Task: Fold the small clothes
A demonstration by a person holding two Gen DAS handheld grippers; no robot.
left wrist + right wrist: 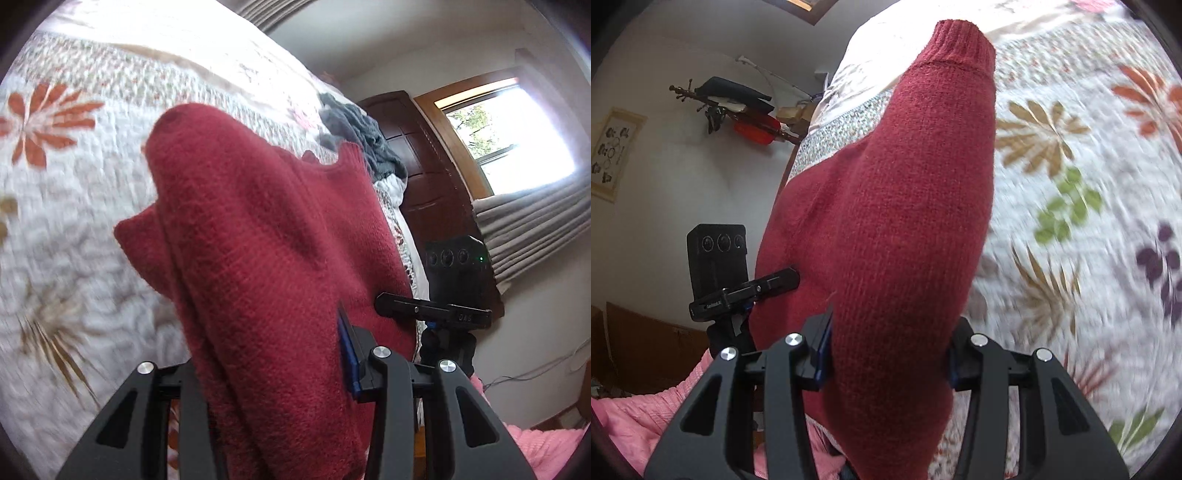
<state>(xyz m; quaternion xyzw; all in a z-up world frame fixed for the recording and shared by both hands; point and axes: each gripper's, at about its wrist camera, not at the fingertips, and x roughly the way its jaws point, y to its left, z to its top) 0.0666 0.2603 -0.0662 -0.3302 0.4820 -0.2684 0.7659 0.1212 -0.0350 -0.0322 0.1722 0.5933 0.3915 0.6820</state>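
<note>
A dark red knitted sweater (258, 229) hangs bunched above the floral quilt (74, 177) of a bed. My left gripper (269, 350) is shut on one part of it. Only the right blue pad (347, 354) shows, since the knit drapes over the other finger. In the right wrist view the same sweater (905, 206) runs forward as a sleeve ending in a ribbed cuff (960, 44). My right gripper (890, 350) is shut on it, with a blue pad (823, 350) pressing the thick fold from each side. The quilt (1089, 221) is blurred.
A pile of grey clothes (365, 136) lies at the far side of the bed, near a dark wooden door (432, 184) and a window (517, 136). A black three-lens device (458, 266) (716, 254) sits on a clamp mount. Pink fabric (646, 417) lies below.
</note>
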